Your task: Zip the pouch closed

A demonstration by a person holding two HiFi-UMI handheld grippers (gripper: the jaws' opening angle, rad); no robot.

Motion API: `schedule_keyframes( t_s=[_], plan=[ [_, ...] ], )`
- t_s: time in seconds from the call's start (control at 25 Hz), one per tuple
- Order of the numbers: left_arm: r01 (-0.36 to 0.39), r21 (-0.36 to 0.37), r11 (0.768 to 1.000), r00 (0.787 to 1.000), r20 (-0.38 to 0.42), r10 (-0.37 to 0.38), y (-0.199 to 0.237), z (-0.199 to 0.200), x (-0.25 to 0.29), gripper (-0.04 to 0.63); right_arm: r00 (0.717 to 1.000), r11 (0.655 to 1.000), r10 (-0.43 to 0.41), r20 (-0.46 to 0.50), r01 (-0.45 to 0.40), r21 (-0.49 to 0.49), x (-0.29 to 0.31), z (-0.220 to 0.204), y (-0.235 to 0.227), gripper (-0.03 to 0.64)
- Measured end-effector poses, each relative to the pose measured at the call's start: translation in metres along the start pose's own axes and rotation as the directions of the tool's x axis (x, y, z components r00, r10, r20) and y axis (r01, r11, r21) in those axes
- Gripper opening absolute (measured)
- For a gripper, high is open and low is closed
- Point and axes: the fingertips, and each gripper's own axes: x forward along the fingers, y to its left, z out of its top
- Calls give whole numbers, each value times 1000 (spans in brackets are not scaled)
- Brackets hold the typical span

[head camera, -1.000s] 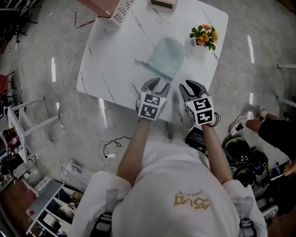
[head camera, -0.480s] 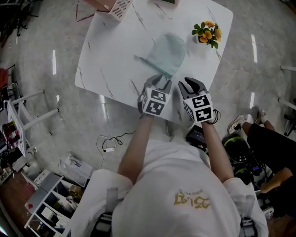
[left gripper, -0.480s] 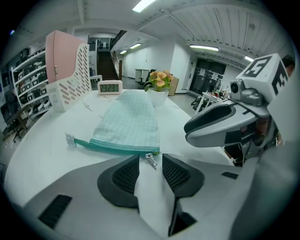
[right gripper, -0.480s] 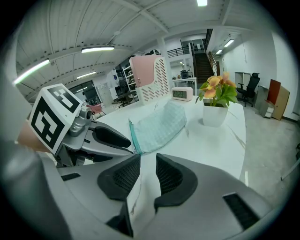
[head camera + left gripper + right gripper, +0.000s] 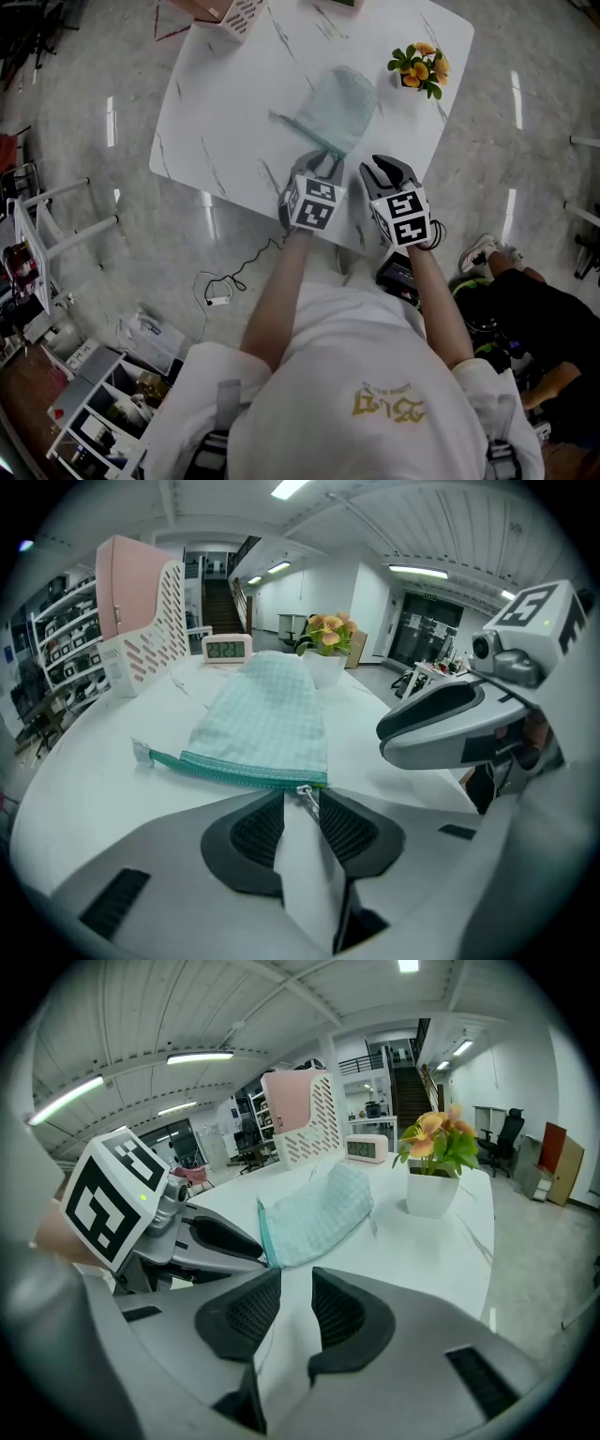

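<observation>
- The pouch, pale green checked cloth, is lying flat on the white marble table, with its teal zipper running along the edge nearest the person.
- The left gripper is pointing steeply down at the right-hand end of that zipper. Its jaws have just been closing and are standing part-way apart.
- The small metal zipper pull is sitting between the left jaw tips; the pads are not visibly pressing on it, and a gap is showing on either side.
- The right gripper is hovering just beside the left one, over the near part of the table. Its jaws are standing spread, with only bare tabletop showing between them.
- A potted flower is standing beyond the pouch towards the right corner, well apart from it.
- A pink file holder and a small digital clock are standing at the far side of the table.
</observation>
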Motion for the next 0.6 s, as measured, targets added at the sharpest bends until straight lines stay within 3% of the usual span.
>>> schedule_keyframes(
  t_s=[0.32,0.6],
  plan=[
    [-7,24,1000,1000,-7,7,3,0,1,107,999,995,22,-40,-26,-100,15,-2,8,117],
    [3,35,999,1000,-24,-2,6,1,0,64,998,951,5,-67,-26,-309,31,2,21,115]
  ],
)
